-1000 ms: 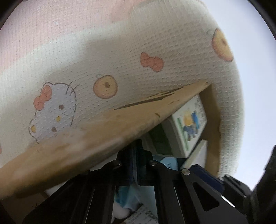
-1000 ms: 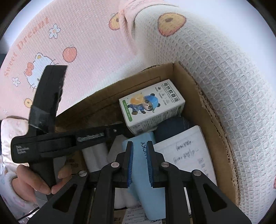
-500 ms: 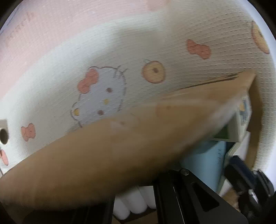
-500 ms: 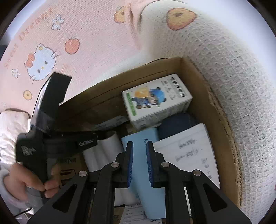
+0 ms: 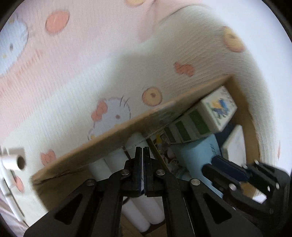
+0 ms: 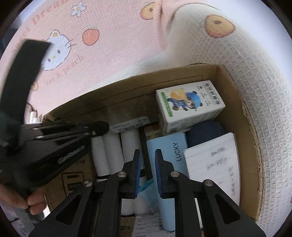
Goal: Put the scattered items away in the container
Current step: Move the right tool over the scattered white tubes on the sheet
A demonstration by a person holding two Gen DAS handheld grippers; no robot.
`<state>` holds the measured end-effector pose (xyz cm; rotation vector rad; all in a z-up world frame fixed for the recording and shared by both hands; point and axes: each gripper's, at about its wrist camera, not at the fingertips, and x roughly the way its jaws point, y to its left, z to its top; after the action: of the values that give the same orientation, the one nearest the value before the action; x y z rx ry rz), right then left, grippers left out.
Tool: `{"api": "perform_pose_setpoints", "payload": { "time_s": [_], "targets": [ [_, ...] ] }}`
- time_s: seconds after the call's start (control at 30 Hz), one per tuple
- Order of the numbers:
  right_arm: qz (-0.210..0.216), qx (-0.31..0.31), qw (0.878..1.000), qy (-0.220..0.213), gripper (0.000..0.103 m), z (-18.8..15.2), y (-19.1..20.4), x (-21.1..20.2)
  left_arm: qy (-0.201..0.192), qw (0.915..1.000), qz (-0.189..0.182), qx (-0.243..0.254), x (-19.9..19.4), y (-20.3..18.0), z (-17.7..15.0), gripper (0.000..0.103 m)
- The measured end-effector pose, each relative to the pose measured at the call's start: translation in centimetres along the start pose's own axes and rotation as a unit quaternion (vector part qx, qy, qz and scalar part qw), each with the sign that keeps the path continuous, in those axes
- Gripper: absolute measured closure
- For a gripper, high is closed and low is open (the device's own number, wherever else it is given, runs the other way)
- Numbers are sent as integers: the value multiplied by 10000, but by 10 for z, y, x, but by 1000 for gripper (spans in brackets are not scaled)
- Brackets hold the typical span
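cardboard box [image 6: 235,109] on the pink mat already holds the items: white carton [image 6: 189,104] at its 1 o'clock corner, blue pouch [image 6: 167,151] mid-box. left gripper [image 5: 142,151] pressed together, empty; right gripper [image 6: 147,156] narrowed, pinching nothing. lift straight, clear of the wall.

A waffle-textured blanket [image 6: 116,60] is covering the whole surface, its pink panel [image 5: 76,47] meeting a cream panel [image 5: 191,47] along a curved seam. Printed cartoon cat faces [image 6: 56,52], orange fruits [image 6: 219,28], bows [image 5: 184,69] and a daisy [image 6: 78,8] are dotting the cloth. Beyond the blanket's far right edge, a plain pale wall [image 6: 264,20] is glowing in soft daylight.
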<state>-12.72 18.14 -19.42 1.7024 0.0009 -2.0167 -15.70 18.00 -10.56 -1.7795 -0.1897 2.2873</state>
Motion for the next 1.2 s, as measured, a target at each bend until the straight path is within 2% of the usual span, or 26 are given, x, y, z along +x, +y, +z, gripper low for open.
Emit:
{"api": "perform_pose_setpoints", "payload": {
  "time_s": [0.1, 0.2, 0.37, 0.6, 0.73, 0.83, 0.93, 1.0, 1.07, 1.2],
  "targets": [
    [-39, -121, 9999, 0, 90, -1, 11, -5, -317, 9991, 38, 280, -18, -3, -10, 102],
    [-147, -312, 9994, 20, 90, -5, 27, -6, -347, 9984, -60, 451, -25, -2, -16, 101],
    [-449, -605, 9972, -22, 90, -5, 45, -13, -324, 9981, -265, 445, -33, 10, -23, 101],
    [-827, -918, 9923, 65, 90, -7, 65, -17, -708, 9945, -563, 534, -66, 27, -48, 101],
    [-1134, -1122, 9870, 190, 90, -12, 79, -14, -971, 9913, -728, 518, -66, 40, -52, 99],
    [-1279, -1264, 9834, 257, 90, -19, 89, -15, -1296, 9881, -759, 339, -76, 55, -60, 90],
    [-1418, -1406, 9795, 279, 90, -27, 99, -21, -1667, 9832, -744, -34, -93, 73, -73, 89],
    [-1561, -1533, 9757, 107, 90, -31, 109, -29, -1855, 9799, -717, -157, -104, 82, -79, 89],
    [-1750, -1750, 9688, -115, 90, -36, 121, -38, -2003, 9783, -447, -295, -113, 92, -86, 89],
    [-1704, -2332, 9563, -449, 90, -43, 147, -48, -1944, 9779, -343, -694, -117, 113, -95, 89]
  ]
}}
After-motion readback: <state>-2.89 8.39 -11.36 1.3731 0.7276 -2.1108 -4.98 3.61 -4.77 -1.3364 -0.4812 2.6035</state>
